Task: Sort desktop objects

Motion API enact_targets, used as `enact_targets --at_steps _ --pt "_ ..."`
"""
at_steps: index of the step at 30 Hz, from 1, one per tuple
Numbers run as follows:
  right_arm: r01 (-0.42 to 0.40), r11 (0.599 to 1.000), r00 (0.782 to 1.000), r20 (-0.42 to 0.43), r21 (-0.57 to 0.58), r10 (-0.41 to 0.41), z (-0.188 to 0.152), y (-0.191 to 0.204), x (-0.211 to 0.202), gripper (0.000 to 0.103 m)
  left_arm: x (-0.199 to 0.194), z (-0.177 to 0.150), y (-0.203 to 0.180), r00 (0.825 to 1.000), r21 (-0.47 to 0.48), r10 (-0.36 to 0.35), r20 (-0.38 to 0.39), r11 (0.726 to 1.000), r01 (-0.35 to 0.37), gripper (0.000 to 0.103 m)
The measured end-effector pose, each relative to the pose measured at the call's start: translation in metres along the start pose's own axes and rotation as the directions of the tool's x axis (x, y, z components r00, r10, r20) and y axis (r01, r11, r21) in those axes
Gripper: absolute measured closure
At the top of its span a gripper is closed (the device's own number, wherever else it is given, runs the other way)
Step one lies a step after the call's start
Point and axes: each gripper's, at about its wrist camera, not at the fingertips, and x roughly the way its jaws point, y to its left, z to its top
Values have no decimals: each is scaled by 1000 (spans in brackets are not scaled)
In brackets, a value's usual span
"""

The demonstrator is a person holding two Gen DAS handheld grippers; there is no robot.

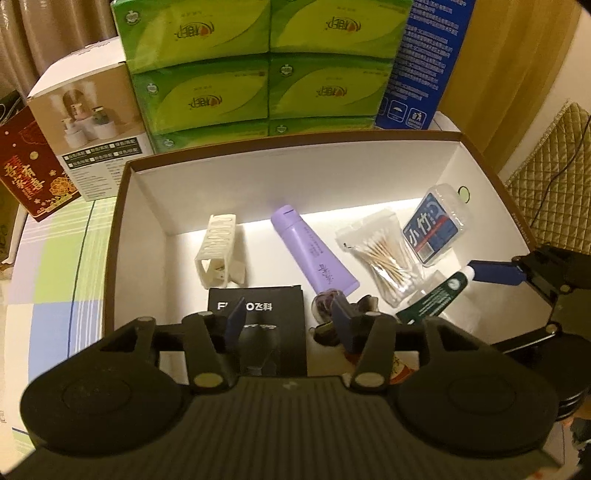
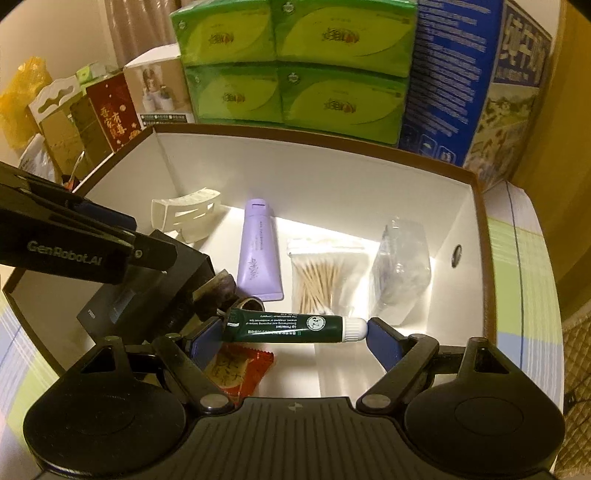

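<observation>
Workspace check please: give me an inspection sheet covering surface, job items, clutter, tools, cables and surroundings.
Surface: checked cloth under an open white box.
Job's things: in the box, white holder, purple tube, swab bag, floss pack, black carton, red sachet.
Clutter: green tissue packs, blue box, red box behind.
Tools: right tool grips a green tube end to end; left tool open, empty.
Cables: dark cable at right.
Surroundings: curtain, quilted cover.
</observation>
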Motion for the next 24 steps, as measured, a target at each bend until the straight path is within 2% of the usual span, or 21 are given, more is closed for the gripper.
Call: enact_targets --at_steps 1,3,4,7,9,13,17,24 --pt "-11 1000 1000 8 -13 11 0 1 0 21 -1 0 0 1000 1 3 4 1000 -3 49" --pt "-10 999 999 30 -41 11 0 4 0 18 -5 -1 0 1000 3 10 18 1000 -10 36" --pt "-4 999 999 40 -52 6 0 5 0 13 -7 -2 0 1000 4 14 27 1000 -14 35" --pt "-14 998 998 64 -59 17 -3 5 -7 9 -13 -3 0 999 2 14 40 1000 -14 31" --pt "-22 999 997 67 -46 25 -5 4 -13 7 -18 -6 0 999 -3 9 51 1000 -9 24" --pt "-41 999 996 83 -12 42 -14 2 -31 2 -30 -13 -3 997 8 16 74 1000 -16 21" --pt "-54 998 995 91 40 51 -19 0 -49 2 -44 -21 -7 995 16 16 94 1000 -18 14" --pt "-30 994 993 118 107 17 -27 1 -76 2 -74 -37 -8 989 -4 41 145 999 -40 6"
